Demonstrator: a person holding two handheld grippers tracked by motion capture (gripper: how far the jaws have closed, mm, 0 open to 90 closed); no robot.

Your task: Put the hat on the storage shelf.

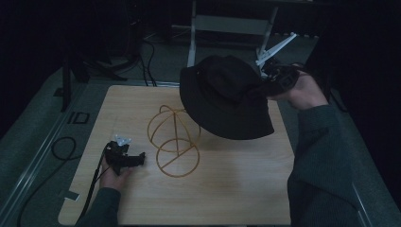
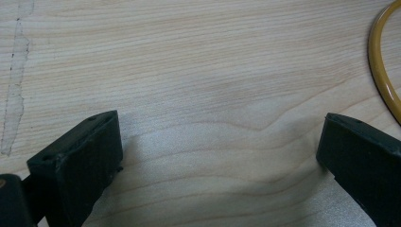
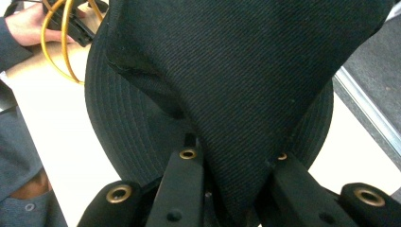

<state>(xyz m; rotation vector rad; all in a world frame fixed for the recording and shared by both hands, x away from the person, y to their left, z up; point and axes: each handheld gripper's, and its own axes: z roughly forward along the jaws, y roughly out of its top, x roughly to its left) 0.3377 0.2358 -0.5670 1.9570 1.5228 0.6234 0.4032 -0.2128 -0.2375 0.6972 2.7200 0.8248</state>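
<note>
High view: right gripper (image 1: 276,78), clamped on the black bucket hat (image 1: 227,97), holds it above and right of the yellow wire stand (image 1: 174,142); left gripper (image 1: 124,158) rests wide open beside the stand.

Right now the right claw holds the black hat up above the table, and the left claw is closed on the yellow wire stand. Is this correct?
Not quite. The left claw is open and empty on the table, beside the yellow wire stand, as the left gripper view shows. The right claw does hold the black hat up.
</note>
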